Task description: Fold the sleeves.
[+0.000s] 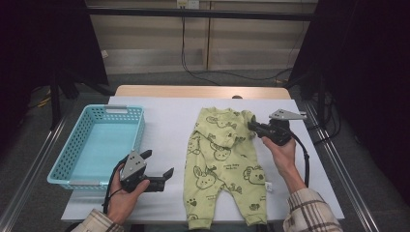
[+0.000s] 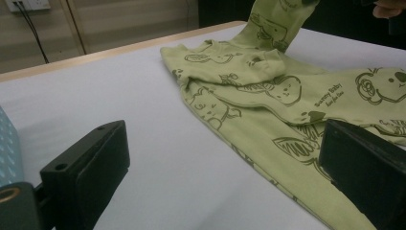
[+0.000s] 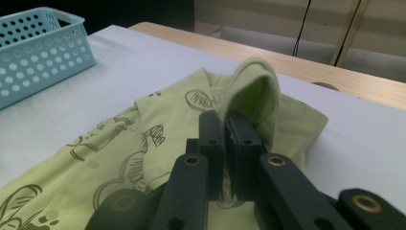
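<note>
The right gripper, held in the person's right hand, is clenched on the sleeve cuff of a light green cotton baby romper printed with dark cartoon animals; in the right gripper view the two black jaws are pressed together with the ribbed cuff standing up between them, lifted off the cloth. The sleeve is drawn across the romper's chest from the right side. The romper lies flat and face up in the middle of the white-covered table, neck towards the far edge and legs towards the person. The left gripper, held in the left hand, is released, its jaws wide apart and holding nothing, resting low over the table just left of the romper's legs. Beyond it, on the table's left side, stands a turquoise perforated plastic basket.
</note>
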A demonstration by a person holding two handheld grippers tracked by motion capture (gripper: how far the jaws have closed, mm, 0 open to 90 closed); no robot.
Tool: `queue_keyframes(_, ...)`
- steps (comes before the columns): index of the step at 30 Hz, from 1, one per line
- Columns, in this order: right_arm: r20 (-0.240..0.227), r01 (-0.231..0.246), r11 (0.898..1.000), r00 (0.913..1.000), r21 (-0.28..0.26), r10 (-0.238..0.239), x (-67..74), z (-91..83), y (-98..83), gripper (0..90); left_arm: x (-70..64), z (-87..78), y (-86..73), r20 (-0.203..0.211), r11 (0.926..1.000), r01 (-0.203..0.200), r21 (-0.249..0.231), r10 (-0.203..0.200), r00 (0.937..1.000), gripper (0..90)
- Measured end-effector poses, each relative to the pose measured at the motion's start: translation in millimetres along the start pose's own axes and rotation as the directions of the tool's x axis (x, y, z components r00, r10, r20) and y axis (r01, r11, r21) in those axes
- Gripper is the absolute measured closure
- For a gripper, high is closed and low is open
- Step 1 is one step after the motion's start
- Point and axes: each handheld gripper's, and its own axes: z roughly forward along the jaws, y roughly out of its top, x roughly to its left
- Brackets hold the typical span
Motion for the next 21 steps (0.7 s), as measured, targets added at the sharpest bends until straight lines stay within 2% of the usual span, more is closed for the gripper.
queue_keyframes(4,-0.020,0.017,1.000,0.9997,0.010,-0.017,5.7,5.6,-0.7,85.9,0.2,0.2,0.0,-0.004,1.0000,-0.001,-0.001,0.001,1.0000,3.5)
queue_keyframes(6,-0.029,0.010,1.000,0.9995,0.010,-0.009,8.7,6.8,0.0,85.9,0.4,-0.3,0.0,-0.009,1.0000,-0.004,0.000,0.004,0.9999,3.5)
queue_keyframes(7,-0.034,0.015,1.000,0.9993,0.006,-0.014,9.6,7.5,0.6,85.9,-0.5,0.2,-0.1,-0.009,0.9999,0.009,-0.011,-0.009,0.9999,3.5)
queue_keyframes(11,-0.051,0.021,1.000,0.9985,0.006,-0.020,14.7,12.5,1.5,85.9,0.2,0.0,-0.1,-0.010,1.0000,-0.003,0.000,0.003,0.9999,3.5)
queue_keyframes(21,-0.061,0.052,0.995,0.9970,0.086,-0.047,24.9,35.5,-6.1,85.9,-0.2,0.2,-0.3,-0.011,0.9999,0.009,-0.008,-0.009,0.9999,3.5)
